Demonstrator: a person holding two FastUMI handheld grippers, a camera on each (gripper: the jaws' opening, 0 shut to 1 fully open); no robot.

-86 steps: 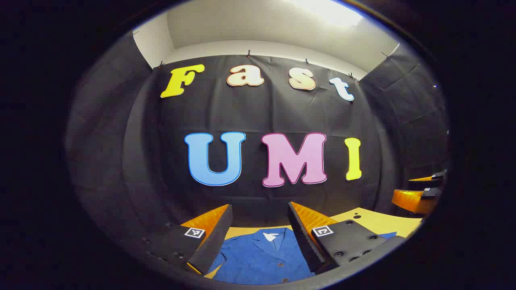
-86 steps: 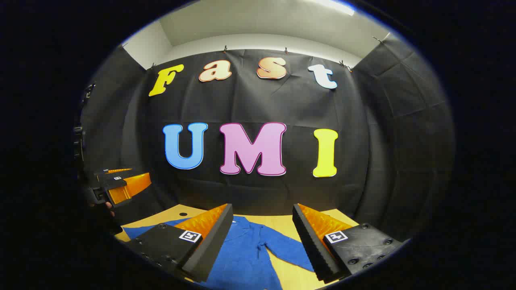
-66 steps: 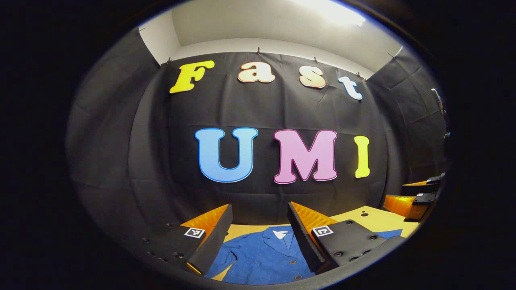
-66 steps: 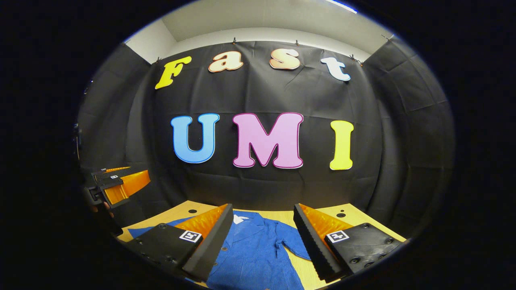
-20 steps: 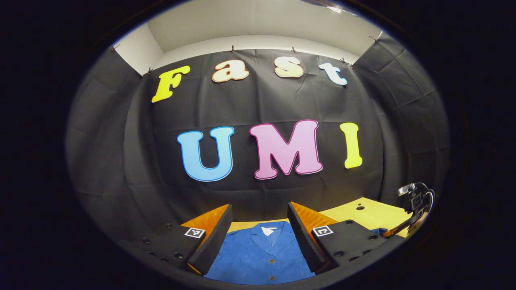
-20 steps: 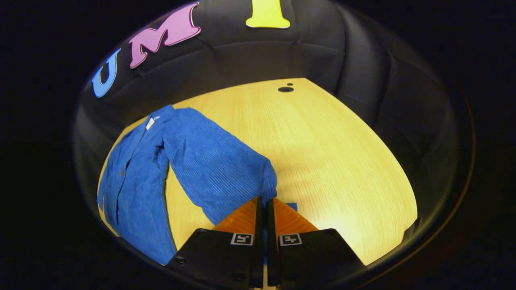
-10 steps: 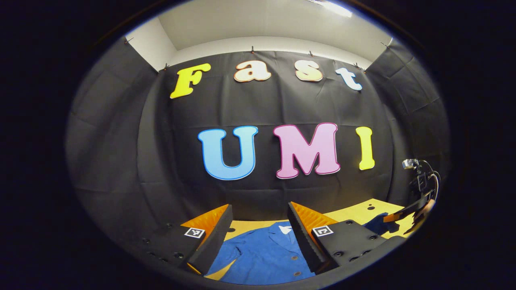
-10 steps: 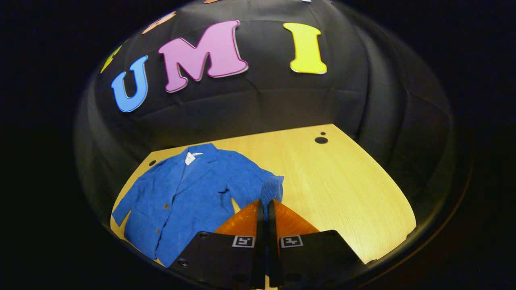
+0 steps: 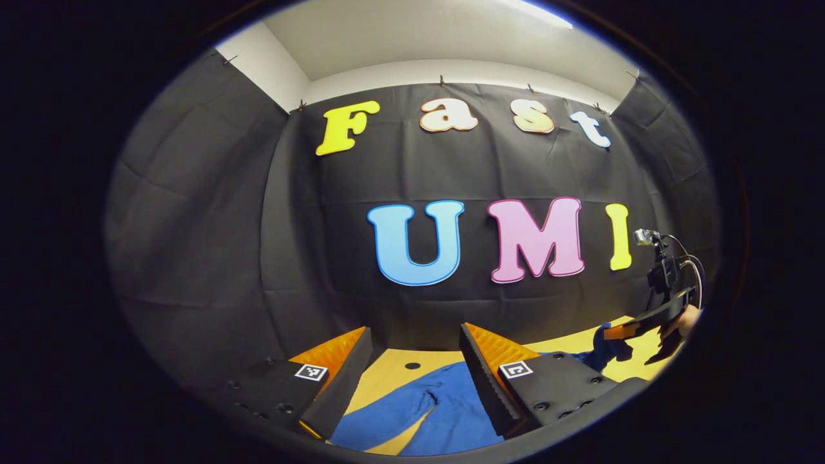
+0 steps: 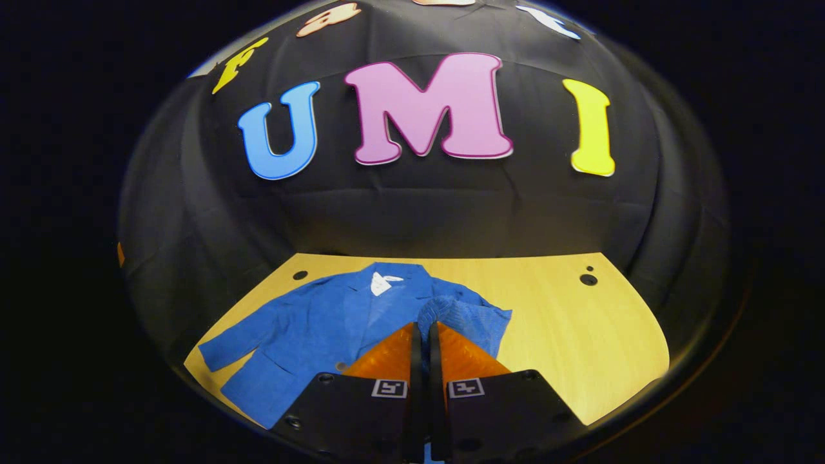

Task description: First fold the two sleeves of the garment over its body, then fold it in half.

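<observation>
Two grippers work over one garment. In the right gripper view, the right gripper [image 10: 422, 332] has its jaws pressed together on the cuff end of the right sleeve [image 10: 451, 314], which bunches upward from the pinch and hangs above the chest of the blue jacket [image 10: 322, 328]. In the left gripper view, the left gripper [image 9: 416, 348] has its jaws spread wide with nothing between them, poised over the left sleeve [image 9: 393, 412], which lies flat below. Farther off in that view, the right gripper [image 9: 622, 332] appears at the edge, with blue cloth trailing from it and a hand [image 9: 683, 319] behind.

Progress, judged from the layout: the first sleeve fold is under way but not laid down; the left sleeve [image 10: 235, 341] lies spread outward on the worktop [image 10: 567, 322], unfolded; the halving fold is not begun. Most of the task therefore remains.

The jacket lies face up near the back of the worktop, collar toward the booth wall, with a small white tag [image 10: 380, 283] at the neck. Its fabric is soft, finely ribbed, corduroy-like, and it drapes in rounded folds where lifted. The worktop is pale, straight-grained wood with a curved front edge and small dark holes [image 10: 588, 279] near its far corners. Inner faces of the jaws are ridged.
</observation>
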